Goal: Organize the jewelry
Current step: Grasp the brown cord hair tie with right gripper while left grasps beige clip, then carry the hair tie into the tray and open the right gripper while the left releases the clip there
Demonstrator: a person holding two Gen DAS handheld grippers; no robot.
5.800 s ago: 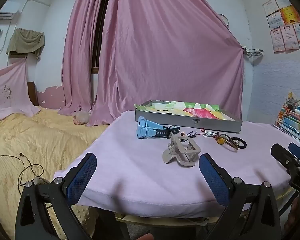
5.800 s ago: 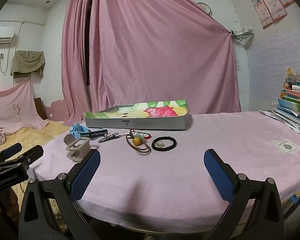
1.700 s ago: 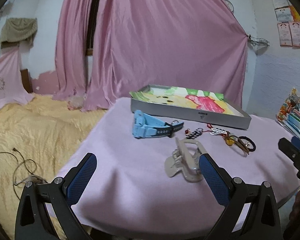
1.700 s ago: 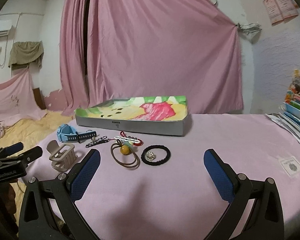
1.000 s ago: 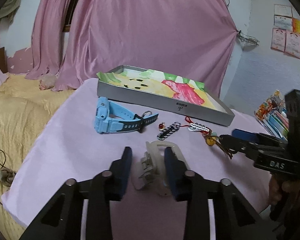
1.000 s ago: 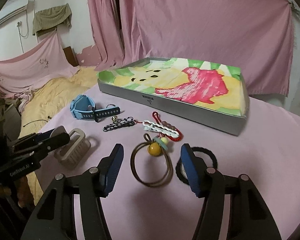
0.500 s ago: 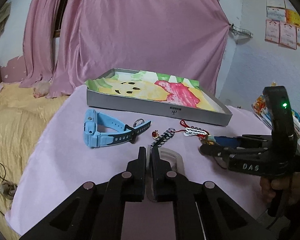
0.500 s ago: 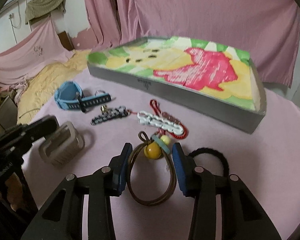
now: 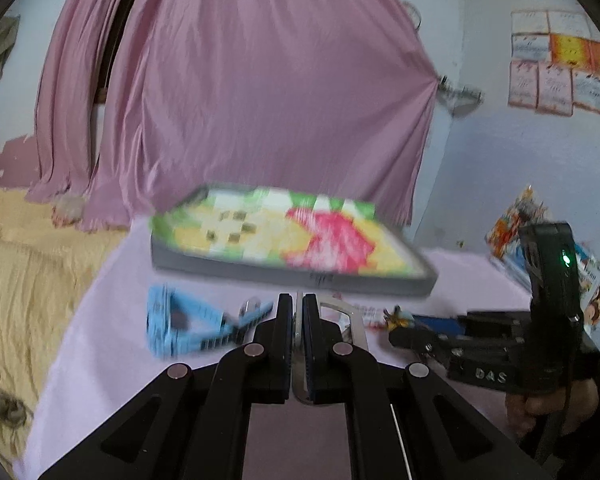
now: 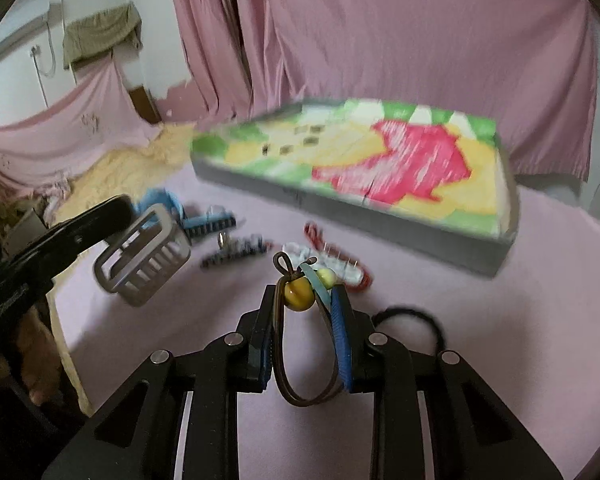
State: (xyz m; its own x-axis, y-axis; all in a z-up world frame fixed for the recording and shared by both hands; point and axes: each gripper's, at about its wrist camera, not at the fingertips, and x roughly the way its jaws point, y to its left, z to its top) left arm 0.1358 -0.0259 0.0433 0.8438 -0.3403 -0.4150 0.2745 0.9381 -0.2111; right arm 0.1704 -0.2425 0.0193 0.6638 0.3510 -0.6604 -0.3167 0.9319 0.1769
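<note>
Both lifted | left gripper (image 9: 296, 320) clamps hair claw (image 10: 142, 262) (clear only right view) | right gripper (image 10: 305, 320) clamps hair tie (image 10: 300, 344)

A beige hair claw (image 10: 142, 258) is held up off the tabletop, tilted. A brown hair tie with a yellow bead (image 10: 298, 296) is pinched too. The blue watch (image 9: 180, 326), chains and black hair tie (image 10: 416, 322) are left lying by the flower-print box (image 10: 380, 184).

Handheld two-finger grippers, black frames with blue-padded fingers.
Left gripper (image 9: 296, 312): matte black linkage arms joined by round silver pivot screws. Right gripper (image 10: 306, 300): same build, ribbed blue pads (image 10: 342, 332); seen from the left wrist, its body bears white letters "DAS" and a lit green indicator lamp.
</note>
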